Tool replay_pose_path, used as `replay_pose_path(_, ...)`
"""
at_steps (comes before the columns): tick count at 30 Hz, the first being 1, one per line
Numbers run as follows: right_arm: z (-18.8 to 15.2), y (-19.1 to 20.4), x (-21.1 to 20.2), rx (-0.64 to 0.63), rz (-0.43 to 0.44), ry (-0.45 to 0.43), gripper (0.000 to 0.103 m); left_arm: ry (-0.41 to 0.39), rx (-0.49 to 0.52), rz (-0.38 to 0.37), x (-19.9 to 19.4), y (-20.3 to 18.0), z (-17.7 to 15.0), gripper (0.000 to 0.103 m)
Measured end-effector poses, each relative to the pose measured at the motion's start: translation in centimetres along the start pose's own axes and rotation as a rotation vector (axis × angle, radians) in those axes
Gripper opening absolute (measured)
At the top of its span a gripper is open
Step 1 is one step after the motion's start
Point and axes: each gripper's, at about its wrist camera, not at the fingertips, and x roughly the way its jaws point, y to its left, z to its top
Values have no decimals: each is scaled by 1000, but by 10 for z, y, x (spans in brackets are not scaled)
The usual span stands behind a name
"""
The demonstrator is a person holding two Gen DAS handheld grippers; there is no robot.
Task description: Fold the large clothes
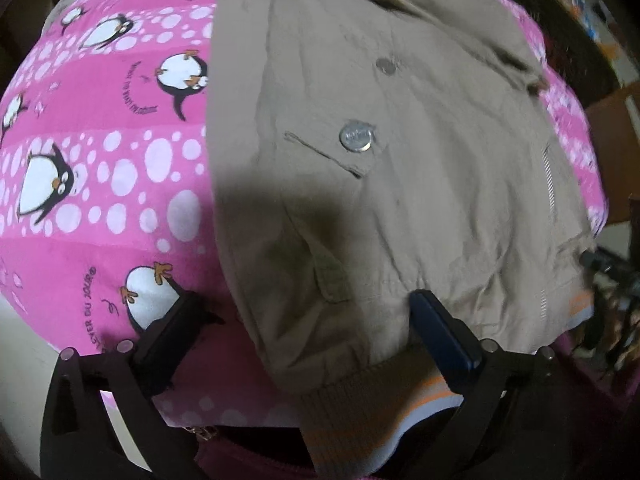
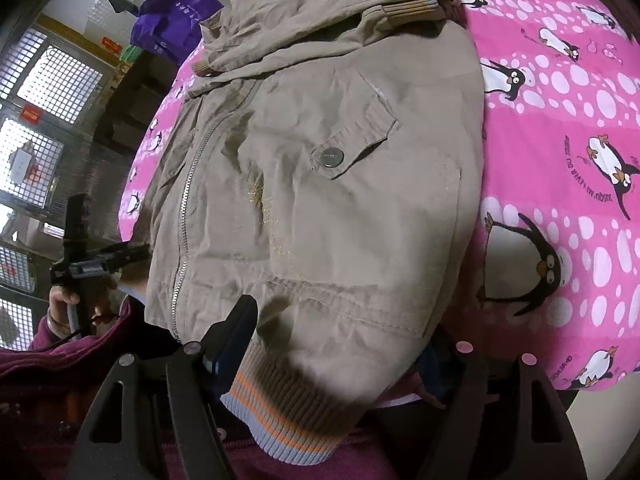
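Observation:
A beige zip-up jacket (image 1: 400, 160) with ribbed striped hem lies flat on a pink penguin-print bedspread (image 1: 100, 160). My left gripper (image 1: 304, 308) is open at the jacket's near hem; its left finger (image 1: 168, 332) rests on the bedspread, its right finger (image 1: 440, 332) lies on the jacket. In the right wrist view the jacket (image 2: 340, 200) shows its zipper and a buttoned chest pocket. My right gripper (image 2: 340, 344) is open, straddling the ribbed hem (image 2: 288, 408); its left finger (image 2: 232, 336) lies on the fabric, and the right finger is mostly hidden under the jacket's edge. The left gripper shows at far left (image 2: 100, 264).
The bedspread (image 2: 560, 160) extends to the right of the jacket. A purple bag (image 2: 176, 16) and a red item sit beyond the collar. Barred windows (image 2: 40, 100) stand at left. My maroon sleeve (image 2: 80, 352) runs along the bed's near edge.

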Motion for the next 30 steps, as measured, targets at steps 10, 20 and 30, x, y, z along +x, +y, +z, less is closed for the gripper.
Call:
replay_pose_path(10,2,-2,0,3,20,9,75,0,-31,24,1,-6,9,103)
replay_pose_path(20,-3,3,-2,-20,26,24,75,-9,-26,25,-1,-4,4,103)
replay_pose_path(30,-2,3,-4,-46,83,-10,23,10,9,-38,-5,-4,3,57)
